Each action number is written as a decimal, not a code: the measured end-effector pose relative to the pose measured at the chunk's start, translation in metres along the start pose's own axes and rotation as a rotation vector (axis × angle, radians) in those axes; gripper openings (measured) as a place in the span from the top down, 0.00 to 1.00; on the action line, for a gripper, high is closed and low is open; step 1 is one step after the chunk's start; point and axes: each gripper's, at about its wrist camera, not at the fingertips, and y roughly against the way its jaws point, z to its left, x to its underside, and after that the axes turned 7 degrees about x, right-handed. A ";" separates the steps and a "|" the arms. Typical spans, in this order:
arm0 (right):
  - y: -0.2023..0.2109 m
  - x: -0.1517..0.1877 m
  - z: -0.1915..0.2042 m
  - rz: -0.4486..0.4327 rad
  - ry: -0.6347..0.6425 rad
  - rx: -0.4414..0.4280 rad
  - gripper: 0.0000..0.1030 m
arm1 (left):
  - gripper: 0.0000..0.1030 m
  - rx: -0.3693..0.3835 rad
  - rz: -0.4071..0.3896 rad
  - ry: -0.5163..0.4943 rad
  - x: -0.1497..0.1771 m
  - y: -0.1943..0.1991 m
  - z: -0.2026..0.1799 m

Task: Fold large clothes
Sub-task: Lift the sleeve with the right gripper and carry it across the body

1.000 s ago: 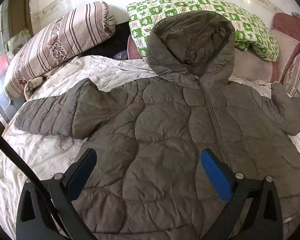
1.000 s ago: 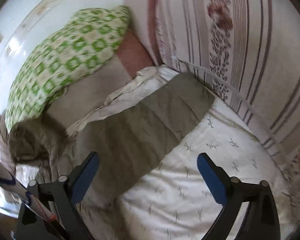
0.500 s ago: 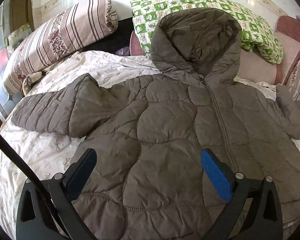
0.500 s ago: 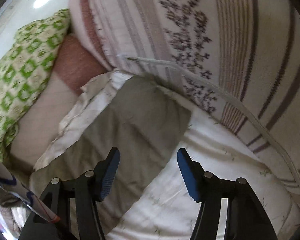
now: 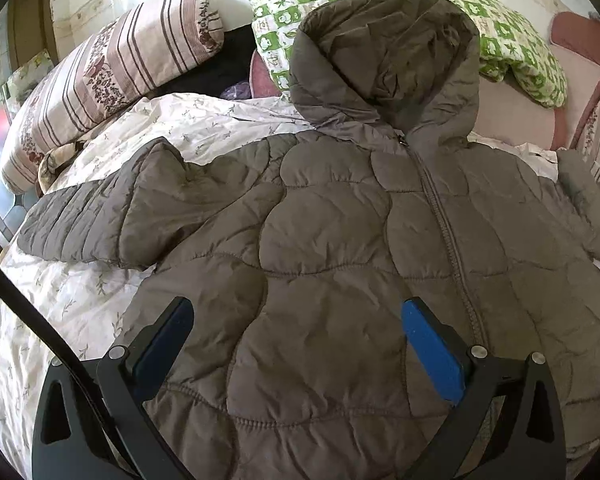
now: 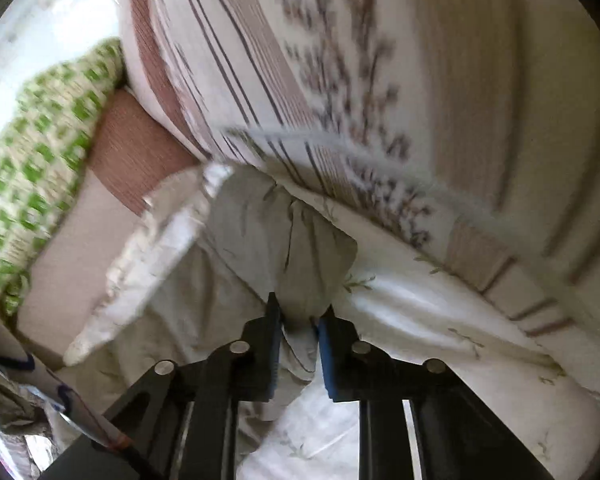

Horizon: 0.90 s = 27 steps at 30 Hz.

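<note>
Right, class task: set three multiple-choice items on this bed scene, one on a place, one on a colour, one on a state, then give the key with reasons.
1. Where does the hood of the grey quilted hooded jacket rest?
A. on the green-and-white patterned pillow
B. on the floor
C. under the sheet

2. What colour are the left claw pads?
A. red
B. blue
C. yellow

3. What state is the right claw in?
A. wide open over the sheet
B. shut on the jacket's grey sleeve cuff
C. shut on a pillow

Key: A, the hood overlaps that pillow; B, both pads show blue; B, its jaws, just closing, pinch grey cuff fabric.
</note>
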 end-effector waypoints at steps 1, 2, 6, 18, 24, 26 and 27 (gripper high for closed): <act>0.011 0.001 0.001 -0.027 0.008 -0.001 0.84 | 0.00 0.000 -0.003 0.000 0.000 0.001 0.000; 0.023 0.001 0.002 -0.052 0.015 0.000 0.85 | 0.00 0.002 -0.005 0.000 0.000 0.002 0.000; 0.073 0.001 0.009 -0.124 0.021 -0.030 0.85 | 0.00 0.020 -0.013 0.000 -0.001 0.009 0.000; 0.275 0.031 0.106 -0.340 0.188 -0.229 0.85 | 0.00 0.078 -0.050 0.058 -0.009 0.041 0.015; 0.334 0.094 0.183 -0.317 0.316 -0.399 0.85 | 0.00 0.087 -0.093 0.099 -0.012 0.060 0.030; 0.341 0.121 0.209 -0.295 0.365 -0.437 0.85 | 0.00 0.081 -0.102 0.109 -0.013 0.063 0.034; 0.342 0.132 0.217 -0.283 0.384 -0.452 0.85 | 0.00 0.078 -0.105 0.113 -0.013 0.065 0.036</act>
